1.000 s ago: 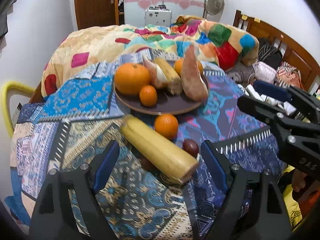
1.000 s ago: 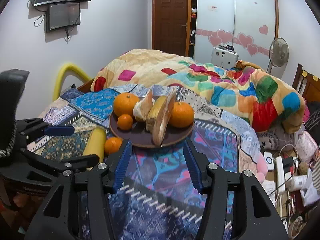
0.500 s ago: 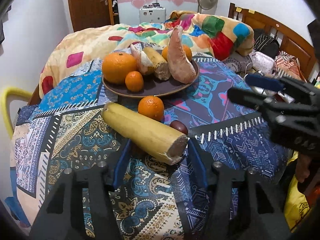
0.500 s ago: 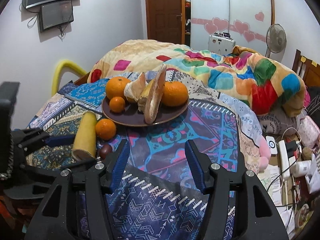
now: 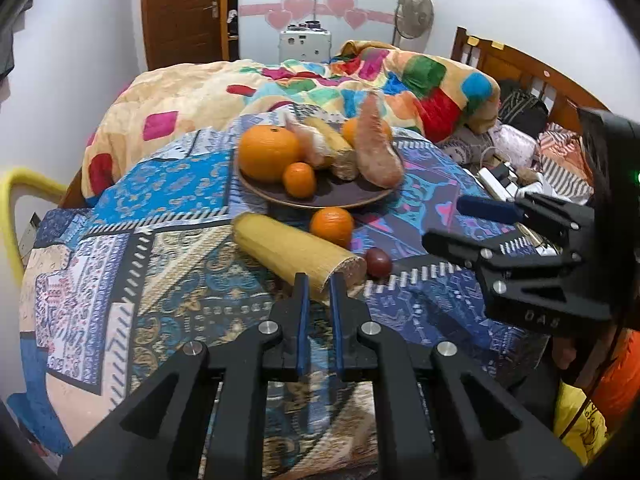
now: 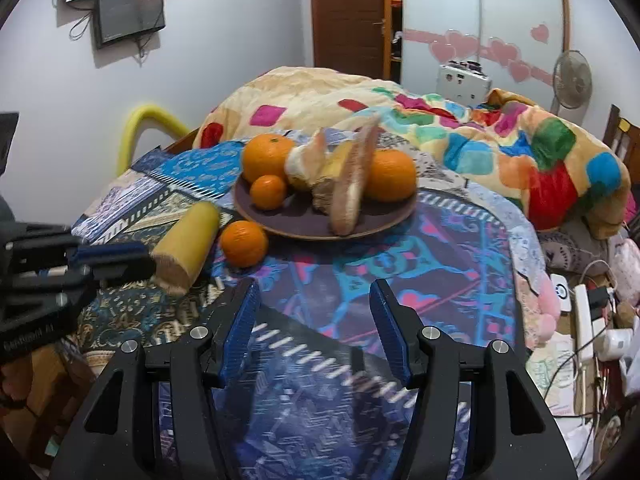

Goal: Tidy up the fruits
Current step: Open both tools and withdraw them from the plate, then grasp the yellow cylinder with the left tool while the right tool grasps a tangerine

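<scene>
Black left gripper (image 5: 319,280) with blue pads drawn nearly together (nothing clamped), just before the cut end of a long yellow cylindrical fruit (image 5: 294,250), black right gripper (image 6: 314,292) held apart above the patterned blue cloth (image 6: 420,264), small loose orange (image 5: 331,227) lying beside the round brown plate (image 5: 320,197)

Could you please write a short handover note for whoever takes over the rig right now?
Left gripper: jaws nearly shut at the cut end of the yellow roll; I cannot tell whether they pinch it.
Right gripper: open, holding nothing, above the patterned cloth.
On the plate: a big orange, a second big orange, a small orange, long brownish pieces.
Left on the cloth: the yellow roll, a loose orange, a dark round fruit.
Likely next: move those three to the plate.
</scene>
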`<state>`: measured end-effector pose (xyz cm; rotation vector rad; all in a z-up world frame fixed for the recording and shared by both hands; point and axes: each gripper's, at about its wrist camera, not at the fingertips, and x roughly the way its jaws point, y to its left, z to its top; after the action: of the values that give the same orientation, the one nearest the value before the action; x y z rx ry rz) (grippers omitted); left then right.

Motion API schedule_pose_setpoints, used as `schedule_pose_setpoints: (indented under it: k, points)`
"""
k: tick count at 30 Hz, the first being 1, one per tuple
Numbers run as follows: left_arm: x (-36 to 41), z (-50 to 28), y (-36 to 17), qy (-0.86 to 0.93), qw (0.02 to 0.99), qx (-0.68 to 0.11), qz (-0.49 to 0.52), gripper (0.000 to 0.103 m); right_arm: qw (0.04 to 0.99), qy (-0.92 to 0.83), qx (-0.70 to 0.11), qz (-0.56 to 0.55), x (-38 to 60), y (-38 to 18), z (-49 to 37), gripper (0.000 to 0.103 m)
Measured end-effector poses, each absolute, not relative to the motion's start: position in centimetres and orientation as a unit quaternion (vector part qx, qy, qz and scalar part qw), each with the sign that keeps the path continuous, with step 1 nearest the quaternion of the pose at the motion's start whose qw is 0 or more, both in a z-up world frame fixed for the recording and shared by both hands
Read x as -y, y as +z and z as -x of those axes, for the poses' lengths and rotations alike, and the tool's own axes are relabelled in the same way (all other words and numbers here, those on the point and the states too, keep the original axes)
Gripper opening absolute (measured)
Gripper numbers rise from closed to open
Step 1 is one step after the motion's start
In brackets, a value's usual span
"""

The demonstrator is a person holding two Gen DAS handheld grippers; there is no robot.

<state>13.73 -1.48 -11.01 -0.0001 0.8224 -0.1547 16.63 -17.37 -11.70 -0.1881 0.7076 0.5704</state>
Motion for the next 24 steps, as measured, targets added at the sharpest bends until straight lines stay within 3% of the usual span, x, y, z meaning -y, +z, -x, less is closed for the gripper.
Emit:
schedule_pose_setpoints:
  k: [16, 18, 19, 20, 24]
  points:
    - [-6.0, -12.9, -11.9, 0.0, 0.911, -0.413, 0.009, 0.011, 0.884, 0.294, -0.351, 0.098, 14.1, -12.4, -17.5, 0.054]
    - [-6.0, -13.3, -12.0, -0.001, 0.909, -0.417, 0.004, 0.026, 0.88, 0.298, -0.356, 0.096, 13.4, -12.6, -17.9, 0.054]
    - [-6.0, -13.6, -12.1, 0.002, 0.909, -0.417, 0.001, 0.047, 0.879, 0.299, -0.358, 0.097, 13.1, -12.6, -18.1, 0.054]
    - [-6.2, -13.8, -12.2, 0.008, 0.91, -0.414, -0.001, 0.061, 0.879, 0.3, -0.359, 0.098, 12.8, -12.7, -18.3, 0.054]
    - [-7.0, -15.1, -13.1, 0.025, 0.908, -0.419, -0.007, 0.064, 0.875, 0.303, -0.364, 0.102, 11.7, -12.9, -19.0, 0.054]
